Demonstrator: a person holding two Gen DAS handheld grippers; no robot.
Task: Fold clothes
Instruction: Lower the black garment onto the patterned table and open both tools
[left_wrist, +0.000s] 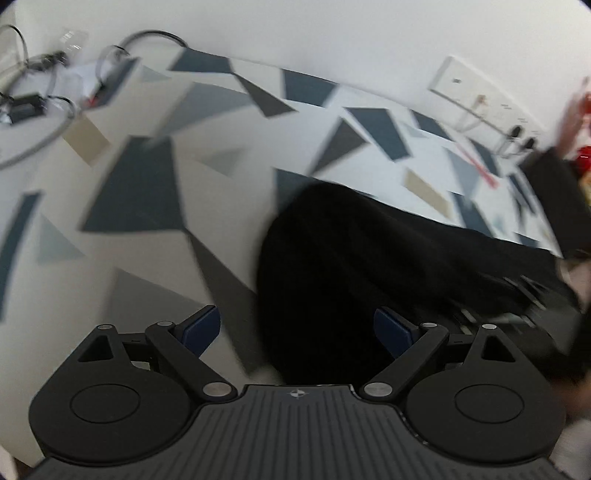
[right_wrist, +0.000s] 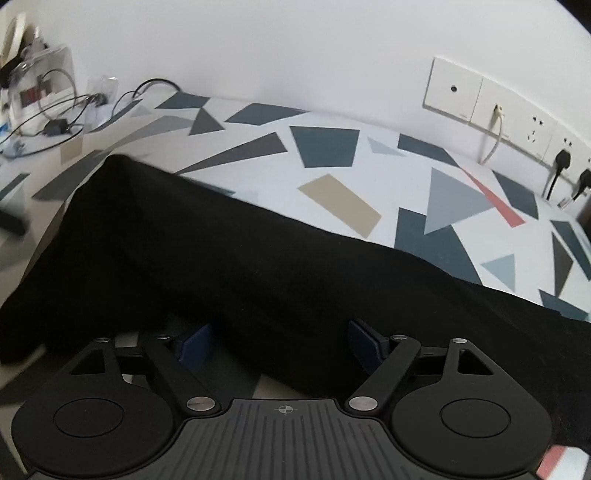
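Right wrist view adds wall sockets (right_wrist: 532, 129), black garment (right_wrist: 258, 266), both fingers spread wide.

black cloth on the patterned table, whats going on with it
A person is folding a black garment on a table with a geometric-patterned cover, using a handheld gripper in each hand. Right now neither grips it: the left gripper stands wide open over the garment's edge, and the right gripper is open too, with cloth lying between its fingers but not pinched. The garment lies spread in a long band across the table. Cables sit at the far corner.
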